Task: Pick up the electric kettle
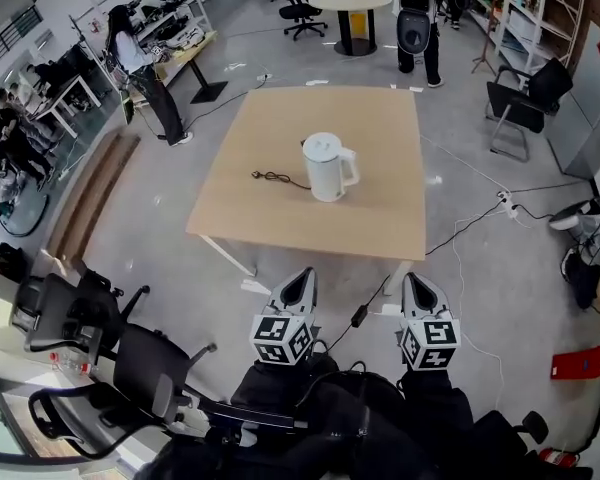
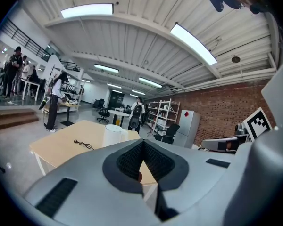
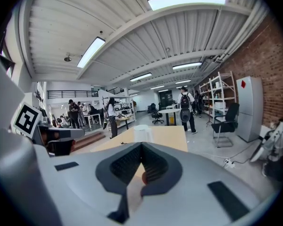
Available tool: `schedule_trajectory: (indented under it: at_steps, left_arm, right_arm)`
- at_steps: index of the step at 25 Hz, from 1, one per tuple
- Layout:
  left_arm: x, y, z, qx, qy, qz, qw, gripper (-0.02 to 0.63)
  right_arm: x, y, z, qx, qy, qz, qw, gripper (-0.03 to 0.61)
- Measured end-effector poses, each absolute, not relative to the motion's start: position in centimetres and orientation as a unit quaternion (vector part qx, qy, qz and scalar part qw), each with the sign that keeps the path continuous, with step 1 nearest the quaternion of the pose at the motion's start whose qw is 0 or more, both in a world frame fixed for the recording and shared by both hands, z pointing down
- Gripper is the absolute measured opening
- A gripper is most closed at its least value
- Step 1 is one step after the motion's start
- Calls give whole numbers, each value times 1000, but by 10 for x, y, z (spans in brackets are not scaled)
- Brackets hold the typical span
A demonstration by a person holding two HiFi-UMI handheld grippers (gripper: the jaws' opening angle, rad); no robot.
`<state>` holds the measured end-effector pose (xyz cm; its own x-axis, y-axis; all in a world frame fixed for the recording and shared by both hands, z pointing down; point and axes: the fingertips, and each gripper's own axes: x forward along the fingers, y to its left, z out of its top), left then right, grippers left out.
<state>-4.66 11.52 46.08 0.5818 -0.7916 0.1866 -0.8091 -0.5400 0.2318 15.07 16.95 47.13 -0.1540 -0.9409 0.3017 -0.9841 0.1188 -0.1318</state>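
- As we look down from the head view, the pale wooden square table [image 1: 280, 128] is the largest thing ahead. It stands on a grey floor with its near edge well beyond both grippers.
- The grey left gripper [image 1: 305, 274], with its black-and-white marker cube [image 1: 282, 339], is held off the table's near edge and touches nothing. In the left gripper view its ribbed black pads [image 2: 132, 160] meet at the tip. The jaws are closed together with nothing between them.
- The grey right gripper [image 1: 413, 278] is held beside it, well apart from the left one and also short of the table. In the right gripper view its jaws are likewise pressed together and empty, the dark pads [image 3: 127, 164] touching at the front.
- The white plastic electric kettle [image 1: 325, 166] stands upright near the middle of the table, lid on. Its handle is turned to the right in the head view, and it is well apart from both grippers.
- A thin black cord [image 1: 276, 178] lies coiled on the tabletop just left of the kettle. It runs up to the kettle's foot, but we cannot tell whether it is attached.
- In both gripper views only the kettle's top shows above the gripper body, and its lower part is hidden. The hands that hold the grippers are lost in dark clothing at the bottom of the head view.
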Motion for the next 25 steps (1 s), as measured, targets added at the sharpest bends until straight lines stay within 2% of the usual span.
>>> schedule_trajectory:
  at_steps: [9,25]
  left_arm:
    - [-63,76,478,867,-471,34,159,2]
    - [-56,-88,466,878,-454,49,147,2]
  right_arm:
    - [132,129,482,631,-757,150,85,3]
    - [135,-26,468,646,-746,141,81,3]
